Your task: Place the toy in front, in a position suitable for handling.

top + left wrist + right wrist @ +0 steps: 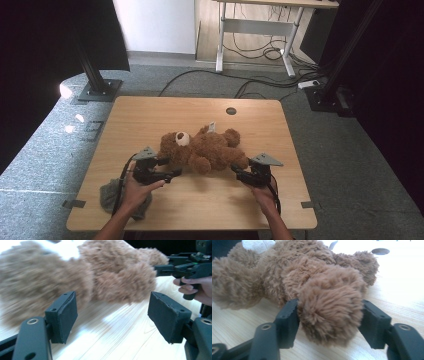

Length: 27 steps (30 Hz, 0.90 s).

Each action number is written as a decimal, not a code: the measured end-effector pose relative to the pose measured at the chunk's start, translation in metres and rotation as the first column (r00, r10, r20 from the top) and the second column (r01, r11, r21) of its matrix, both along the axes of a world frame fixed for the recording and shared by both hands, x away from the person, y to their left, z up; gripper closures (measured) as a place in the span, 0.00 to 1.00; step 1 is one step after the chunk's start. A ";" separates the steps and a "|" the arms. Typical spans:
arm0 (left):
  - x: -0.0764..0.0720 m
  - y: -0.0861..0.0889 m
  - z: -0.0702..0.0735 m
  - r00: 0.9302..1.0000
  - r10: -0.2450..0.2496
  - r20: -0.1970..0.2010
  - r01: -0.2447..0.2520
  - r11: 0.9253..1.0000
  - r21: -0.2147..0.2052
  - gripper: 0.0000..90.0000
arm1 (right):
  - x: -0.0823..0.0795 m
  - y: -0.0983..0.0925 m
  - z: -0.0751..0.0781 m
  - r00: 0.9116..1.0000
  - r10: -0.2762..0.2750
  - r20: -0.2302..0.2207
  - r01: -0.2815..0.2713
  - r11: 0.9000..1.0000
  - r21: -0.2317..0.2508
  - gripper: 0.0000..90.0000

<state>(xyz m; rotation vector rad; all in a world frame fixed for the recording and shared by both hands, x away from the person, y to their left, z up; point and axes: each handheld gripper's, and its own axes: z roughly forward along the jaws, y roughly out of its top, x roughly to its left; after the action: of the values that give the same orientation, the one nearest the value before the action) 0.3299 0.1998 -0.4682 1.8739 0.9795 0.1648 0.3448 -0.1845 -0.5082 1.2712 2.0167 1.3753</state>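
Note:
A brown teddy bear (207,147) lies on its back in the middle of the wooden table (210,200), head toward the left. My left gripper (170,171) sits just in front of the bear's head and arm. Its jaws (112,315) stand wide apart over bare wood, and the fur (107,272) lies just beyond them. My right gripper (238,170) is at the bear's lower leg. In the right gripper view the fluffy paw (329,307) sits between its spread pads, round and unsqueezed. The left gripper view also shows the right gripper (172,267) in a hand.
A grey cloth (117,197) lies at the table's front left corner, under my left forearm. A round cable hole (230,111) sits near the far edge. Beyond the table are black stands, floor cables and a desk frame (255,30).

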 end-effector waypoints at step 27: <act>-0.036 0.091 -0.030 0.982 0.180 -0.060 -0.171 0.976 0.133 0.19 | 0.006 -0.001 -0.008 1.000 -0.007 -0.023 0.008 1.000 0.029 0.36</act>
<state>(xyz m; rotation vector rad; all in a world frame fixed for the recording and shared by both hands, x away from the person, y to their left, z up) 0.2935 0.2909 -0.4977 1.9185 1.2098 0.2732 0.3512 -0.1856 -0.5160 1.3121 2.0117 1.3980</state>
